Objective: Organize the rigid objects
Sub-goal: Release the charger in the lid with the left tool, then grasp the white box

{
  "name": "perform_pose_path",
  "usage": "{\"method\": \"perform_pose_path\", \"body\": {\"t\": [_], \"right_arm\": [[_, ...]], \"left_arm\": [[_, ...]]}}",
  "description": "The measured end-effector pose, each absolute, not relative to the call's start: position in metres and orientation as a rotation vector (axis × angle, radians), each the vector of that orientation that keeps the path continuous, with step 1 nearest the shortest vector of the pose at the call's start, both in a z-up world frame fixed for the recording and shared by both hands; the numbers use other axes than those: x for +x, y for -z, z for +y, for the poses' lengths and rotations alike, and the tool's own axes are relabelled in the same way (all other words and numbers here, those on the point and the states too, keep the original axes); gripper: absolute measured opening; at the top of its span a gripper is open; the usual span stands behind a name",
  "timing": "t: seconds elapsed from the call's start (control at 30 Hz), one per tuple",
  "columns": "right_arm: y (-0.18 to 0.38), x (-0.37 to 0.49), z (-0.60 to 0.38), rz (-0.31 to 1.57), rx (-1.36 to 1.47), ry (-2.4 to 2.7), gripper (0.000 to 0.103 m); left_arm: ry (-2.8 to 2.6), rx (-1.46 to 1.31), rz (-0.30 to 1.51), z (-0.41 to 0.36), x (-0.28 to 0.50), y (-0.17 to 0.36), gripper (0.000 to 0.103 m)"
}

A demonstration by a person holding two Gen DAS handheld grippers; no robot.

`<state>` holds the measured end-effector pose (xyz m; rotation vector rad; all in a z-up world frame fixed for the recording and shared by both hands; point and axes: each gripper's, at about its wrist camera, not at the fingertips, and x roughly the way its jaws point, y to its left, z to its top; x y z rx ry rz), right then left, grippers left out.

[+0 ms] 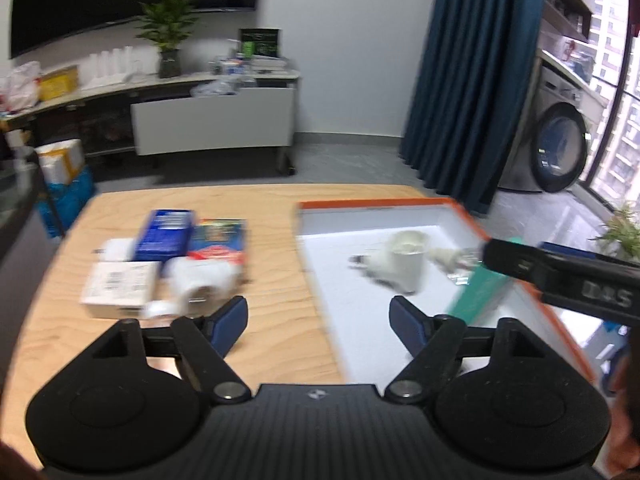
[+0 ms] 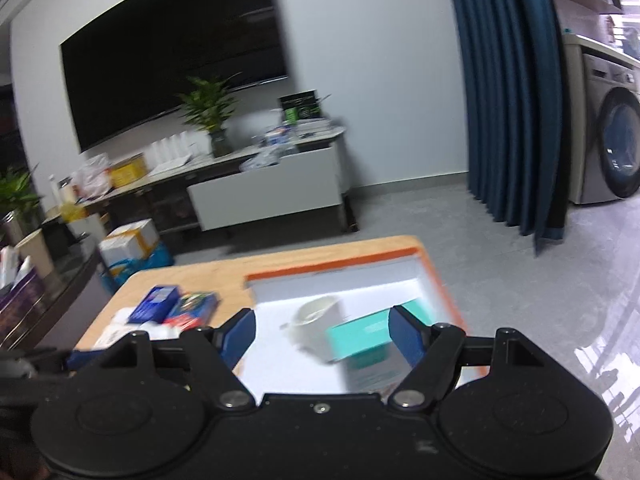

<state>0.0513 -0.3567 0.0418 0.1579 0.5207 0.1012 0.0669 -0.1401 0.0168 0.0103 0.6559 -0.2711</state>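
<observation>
Boxes [image 1: 168, 236] remaining on the wooden table [image 1: 276, 280] beside the orange-rimmed tray [image 1: 472, 224] await transfer; left gripper [image 1: 318, 328] and right gripper [image 2: 322, 332], both released and empty, must next approach one.

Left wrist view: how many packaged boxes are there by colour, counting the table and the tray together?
Blue box: 1
Blue-and-red box: 1
White labelled box: 1
Teal box, in the tray: 1
Total: 4
The small white items are too blurred to class.

Boxes [image 1: 168, 240] on table [image 1: 272, 280], left of tray [image 1: 516, 284]; cup [image 1: 406, 260] and carton [image 1: 480, 292] inside tray.
</observation>
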Motion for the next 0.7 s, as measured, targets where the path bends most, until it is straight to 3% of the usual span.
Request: {"method": "perform_pose_path", "body": {"t": [0.33,0.7], "right_arm": [[-0.032,0.046,-0.27,0.575,0.107,-0.301,0.087],[-0.01,0.063,-0.241,0.617,0.079,-0.368,0.087]], "left_arm": [[0.03,-0.047,0.727,-0.028,0.117,-0.001,0.086],[0.039,0.006,0.807,-0.027,0.186,0.031,0.087]]}}
